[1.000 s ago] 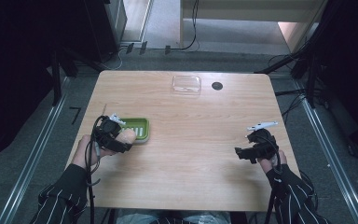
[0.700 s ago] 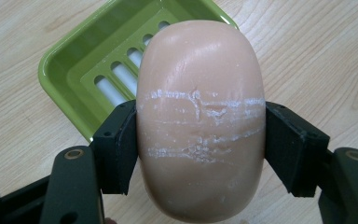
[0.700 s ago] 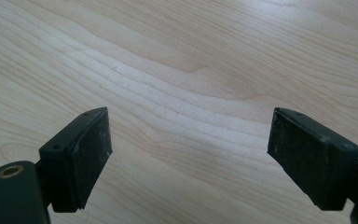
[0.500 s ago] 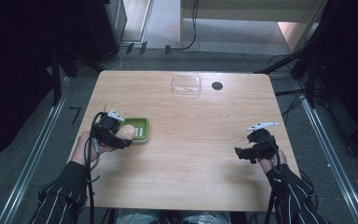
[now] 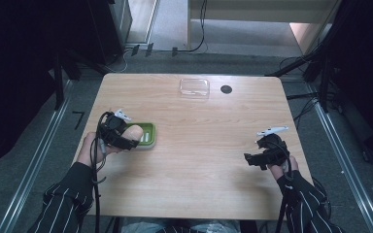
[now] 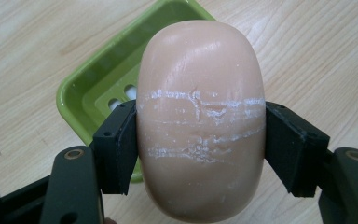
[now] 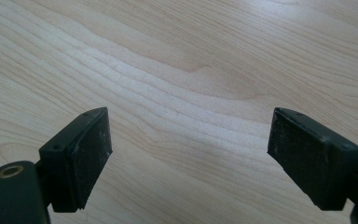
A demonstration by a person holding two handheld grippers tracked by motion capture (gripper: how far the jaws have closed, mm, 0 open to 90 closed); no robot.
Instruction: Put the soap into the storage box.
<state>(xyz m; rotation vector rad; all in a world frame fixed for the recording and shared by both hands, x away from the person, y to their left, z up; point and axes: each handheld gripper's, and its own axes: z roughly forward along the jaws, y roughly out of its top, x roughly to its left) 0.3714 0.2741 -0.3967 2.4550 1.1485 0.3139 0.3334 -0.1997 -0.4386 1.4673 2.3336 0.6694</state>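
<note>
At the left of the tabletop [image 5: 199, 145], my left tool [image 6: 200, 144] is clamped on a peach soap bar [image 6: 200, 116], held over the near end of the green soap dish [image 6: 102, 79]. Far right, my right tool [image 7: 191, 154] hangs wide open, holding nothing.

A lab-like recording room: lone wooden table [image 5: 194, 160], trailing floor cables [image 5: 201, 29], dark surrounding equipment.

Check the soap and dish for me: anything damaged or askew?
The soap bar clamped in the left gripper carries whitish scrape lines across its middle, level with the pads. The green soap dish sits flat on the table, looking intact.
</note>
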